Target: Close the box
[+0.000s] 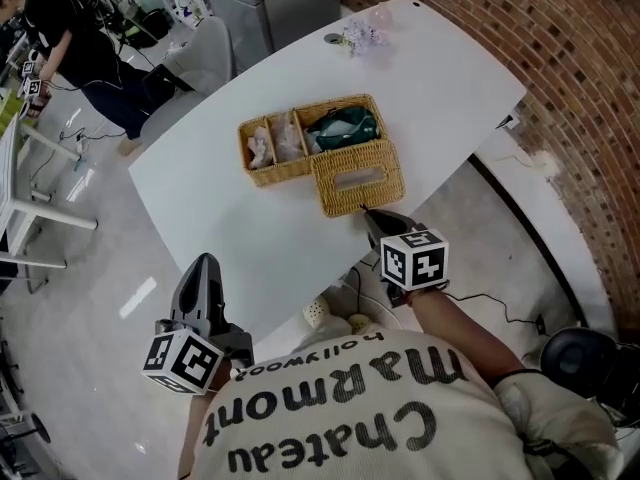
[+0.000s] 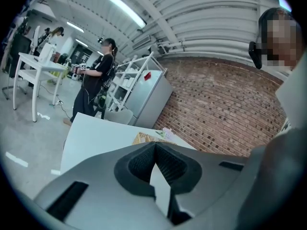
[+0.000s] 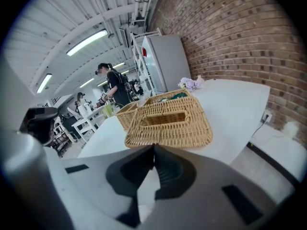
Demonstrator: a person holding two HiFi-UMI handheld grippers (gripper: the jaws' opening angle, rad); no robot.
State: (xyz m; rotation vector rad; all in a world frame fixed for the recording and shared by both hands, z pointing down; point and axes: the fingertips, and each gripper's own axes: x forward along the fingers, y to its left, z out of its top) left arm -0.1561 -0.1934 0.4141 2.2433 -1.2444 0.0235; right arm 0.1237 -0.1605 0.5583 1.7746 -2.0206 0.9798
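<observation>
Box open on desk, lid lying flat toward person | right tool clenched, apparently pinching lid's near rim | left tool clenched, empty, off desk | left: swing lid over.

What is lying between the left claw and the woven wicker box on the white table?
Nothing: in the head view only bare white table separates the left claw from the open woven wicker box.

The box sits mid-table, its lid in front, near the right claw.
</observation>
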